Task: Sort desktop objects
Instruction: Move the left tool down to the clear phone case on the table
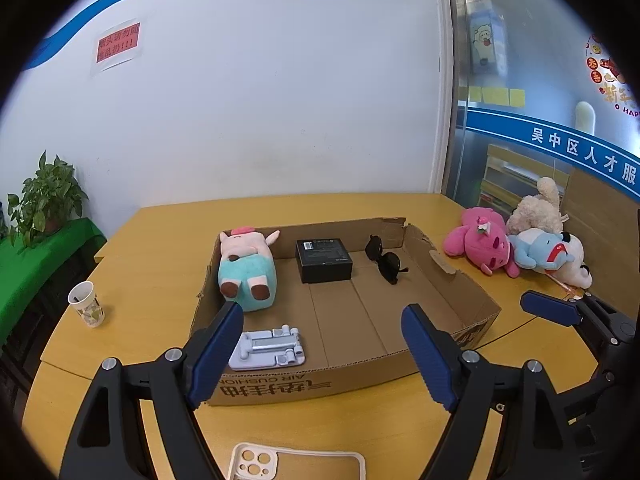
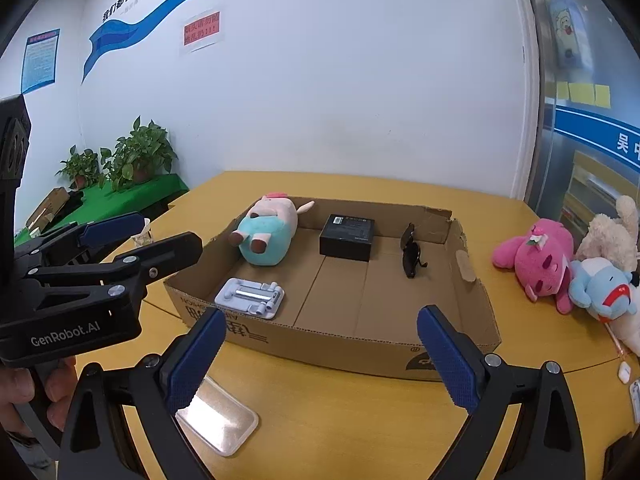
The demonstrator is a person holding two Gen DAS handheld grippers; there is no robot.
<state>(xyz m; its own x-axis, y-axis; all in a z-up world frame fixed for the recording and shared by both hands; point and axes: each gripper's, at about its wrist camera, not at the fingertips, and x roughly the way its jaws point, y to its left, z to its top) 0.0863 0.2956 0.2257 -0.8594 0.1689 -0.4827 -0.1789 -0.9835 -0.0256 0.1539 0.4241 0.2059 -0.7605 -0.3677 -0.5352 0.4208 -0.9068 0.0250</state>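
Note:
A shallow cardboard box (image 1: 460,304) (image 2: 472,304) on the yellow table holds a pink-and-teal plush pig (image 1: 246,270) (image 2: 268,236), a black box (image 1: 323,260) (image 2: 347,237), black sunglasses (image 1: 383,258) (image 2: 411,254) and a grey phone stand (image 1: 269,347) (image 2: 250,297). A clear phone case (image 1: 296,462) (image 2: 218,418) lies on the table in front of the box. My left gripper (image 1: 322,354) is open and empty above the box's near edge. My right gripper (image 2: 326,360) is open and empty, to the right of the left one.
Three plush toys, pink (image 1: 482,244) (image 2: 538,258), blue (image 1: 538,250) (image 2: 602,286) and cream (image 1: 538,206) (image 2: 614,230), lie at the table's right. A paper cup (image 1: 86,304) stands at the left. Small white items (image 2: 624,372) lie at the right edge. Potted plants (image 2: 138,154) stand beyond.

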